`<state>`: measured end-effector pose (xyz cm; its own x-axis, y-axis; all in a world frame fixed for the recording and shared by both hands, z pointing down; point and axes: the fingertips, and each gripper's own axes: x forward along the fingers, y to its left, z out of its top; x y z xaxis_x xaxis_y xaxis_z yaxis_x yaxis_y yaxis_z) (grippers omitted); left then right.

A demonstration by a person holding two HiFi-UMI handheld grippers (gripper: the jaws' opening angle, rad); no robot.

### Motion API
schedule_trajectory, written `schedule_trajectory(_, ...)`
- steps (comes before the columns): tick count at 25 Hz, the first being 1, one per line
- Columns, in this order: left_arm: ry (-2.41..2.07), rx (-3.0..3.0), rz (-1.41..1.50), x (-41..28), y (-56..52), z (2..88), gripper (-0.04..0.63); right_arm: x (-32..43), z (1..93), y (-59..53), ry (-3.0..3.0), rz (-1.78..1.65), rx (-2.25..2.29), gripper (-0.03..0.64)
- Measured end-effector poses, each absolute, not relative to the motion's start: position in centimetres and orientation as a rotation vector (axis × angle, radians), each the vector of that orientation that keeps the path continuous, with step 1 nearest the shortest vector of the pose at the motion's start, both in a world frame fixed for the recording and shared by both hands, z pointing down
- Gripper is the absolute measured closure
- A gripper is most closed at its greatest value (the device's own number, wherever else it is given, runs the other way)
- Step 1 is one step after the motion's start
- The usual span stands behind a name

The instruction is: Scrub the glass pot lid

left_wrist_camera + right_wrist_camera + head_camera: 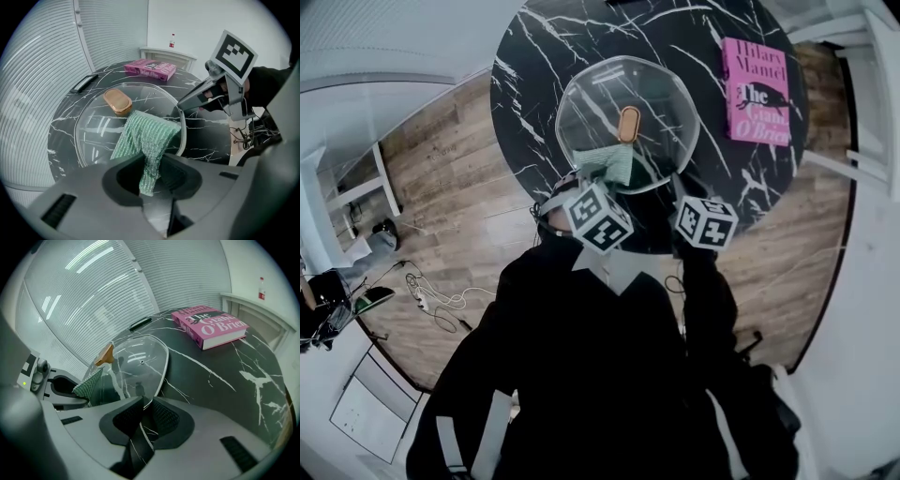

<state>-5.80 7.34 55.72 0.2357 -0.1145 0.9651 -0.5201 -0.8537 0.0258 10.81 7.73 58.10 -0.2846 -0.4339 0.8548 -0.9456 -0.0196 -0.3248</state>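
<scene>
The left claw (pixel 152 171) is closed tight on the tail of a green cloth (pixel 147 136). The rest of the cloth fans out ahead of the jaws and lies on the glass. The right claw (pixel 147 404) is pinched on the lid's rim, which runs as a thin metal edge straight down between its ribbed pads.

The lid (pixel 93 131) sits mid-frame in the left gripper view, on the black marble table (pixel 225 376). Its tan knob (pixel 117 101) is just above the cloth, and the right claw comes in at its right rim. From the right gripper view the lid looks tipped up on the held side, though I cannot tell by how much. A pink book (pixel 208 324) lies well apart at the upper right.

The step in hand looks to be scrubbing the lid's top face. It would go best with the right claw as a firm anchor on the rim, squeezed only hard enough to stop the glass sliding or twisting. The left claw should press the spread cloth flat, not drag it by its bunched tail. Short overlapping strokes could then go round the knob and out to the rim. Pushing toward the held edge rather than away from it should make the lid less likely to skate across the smooth marble.
</scene>
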Motion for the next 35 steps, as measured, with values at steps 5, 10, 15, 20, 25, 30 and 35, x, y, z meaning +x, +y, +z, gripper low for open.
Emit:
schedule_trajectory(5,-0.614,2.165,1.635,-6.3,7.0,55.7,0.499,10.8,58.1,7.7,-1.736,1.266,1.438,0.571)
schedule_trajectory(10,-0.652,2.144,1.628,-7.2,6.4,55.8,0.497,10.7,57.8,7.5,-1.738,1.261,1.436,0.571)
schedule_trajectory(15,-0.681,2.117,1.63,-8.3,5.8,56.2,0.497,10.8,57.8,7.6,-1.739,1.257,1.435,0.571)
schedule_trajectory(20,-0.711,2.093,1.634,-9.2,4.9,56.4,0.497,10.8,57.8,7.5,-1.74,1.256,1.434,0.571)
schedule_trajectory(25,-0.727,2.087,1.635,-9.5,4.3,56.4,0.497,10.8,58.1,7.5,-1.738,1.261,1.433,0.571)
schedule_trajectory(30,-0.76,2.078,1.637,-9.9,3.3,56.2,0.497,10.7,58.1,7.8,-1.735,1.274,1.431,0.571)
schedule_trajectory(35,-0.779,2.075,1.648,-10.2,2.2,56.2,0.495,10.7,58.0,7.6,-1.739,1.271,1.43,0.571)
